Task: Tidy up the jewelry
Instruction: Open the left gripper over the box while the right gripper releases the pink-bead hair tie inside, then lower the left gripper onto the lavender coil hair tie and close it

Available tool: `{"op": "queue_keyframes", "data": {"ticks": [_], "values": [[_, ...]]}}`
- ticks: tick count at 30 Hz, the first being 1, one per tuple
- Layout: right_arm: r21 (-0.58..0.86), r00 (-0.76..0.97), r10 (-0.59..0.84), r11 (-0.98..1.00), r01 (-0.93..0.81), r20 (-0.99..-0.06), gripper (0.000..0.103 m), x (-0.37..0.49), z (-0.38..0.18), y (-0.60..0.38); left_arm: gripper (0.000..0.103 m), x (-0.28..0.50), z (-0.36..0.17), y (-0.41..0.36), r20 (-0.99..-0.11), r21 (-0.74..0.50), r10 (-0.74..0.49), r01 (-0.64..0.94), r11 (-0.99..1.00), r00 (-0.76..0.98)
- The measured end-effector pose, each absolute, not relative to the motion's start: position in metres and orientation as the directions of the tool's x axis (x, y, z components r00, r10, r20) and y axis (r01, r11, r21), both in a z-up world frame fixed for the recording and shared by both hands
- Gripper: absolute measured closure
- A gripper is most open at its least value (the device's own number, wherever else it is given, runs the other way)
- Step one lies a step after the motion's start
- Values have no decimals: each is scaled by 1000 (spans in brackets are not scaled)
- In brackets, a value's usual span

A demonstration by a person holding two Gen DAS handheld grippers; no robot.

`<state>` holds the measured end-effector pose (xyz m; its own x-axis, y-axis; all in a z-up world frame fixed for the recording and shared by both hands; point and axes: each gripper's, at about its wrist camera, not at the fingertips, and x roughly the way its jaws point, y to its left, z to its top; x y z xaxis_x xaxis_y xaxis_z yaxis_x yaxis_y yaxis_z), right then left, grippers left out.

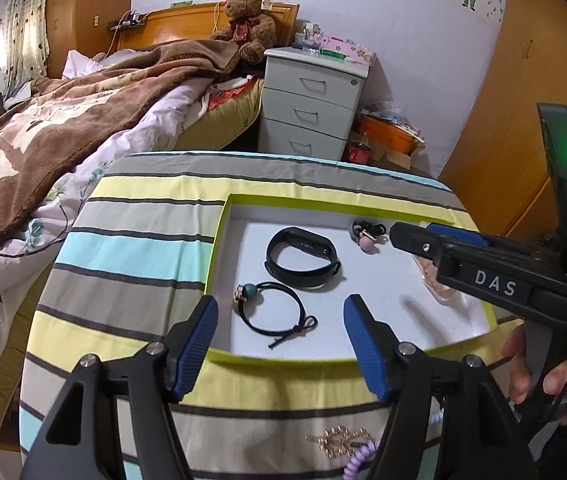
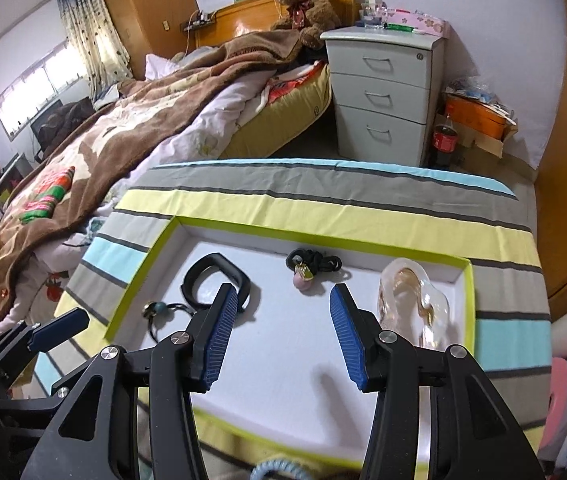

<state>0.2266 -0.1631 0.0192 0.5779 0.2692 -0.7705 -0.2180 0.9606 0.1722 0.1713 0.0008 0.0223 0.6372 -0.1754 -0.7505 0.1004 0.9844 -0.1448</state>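
Translucent clip (image 2: 413,304) behind right tool (image 2: 283,320)

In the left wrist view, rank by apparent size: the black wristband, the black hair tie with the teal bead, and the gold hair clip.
1. black wristband
2. hair tie with the teal bead
3. gold hair clip, though it is nearer the camera and partly hidden, so unsure.

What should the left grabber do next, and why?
Probably draw the left gripper back and down toward the gold hair clip, which lies on the striped cloth outside the tray. The jaws are open and empty, while the black band and hair ties already sit inside.
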Motion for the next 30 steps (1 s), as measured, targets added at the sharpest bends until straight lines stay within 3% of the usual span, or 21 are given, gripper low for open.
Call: {"op": "queue_keyframes", "data": {"ticks": [12,24,30], "values": [[178,633,253,967,-180,-732,53,169,28,-187,33,126,27,13,-725,-171,-196,103,980,660],[107,656,177,983,-146,-734,54,114,1,-204,33,90,0,17,-739,-208,-246,134,969,628],[159,658,199,980,-120,-727,54,96,-10,-217,33,79,-12,8,-754,-216,-276,171,961,597]]}}
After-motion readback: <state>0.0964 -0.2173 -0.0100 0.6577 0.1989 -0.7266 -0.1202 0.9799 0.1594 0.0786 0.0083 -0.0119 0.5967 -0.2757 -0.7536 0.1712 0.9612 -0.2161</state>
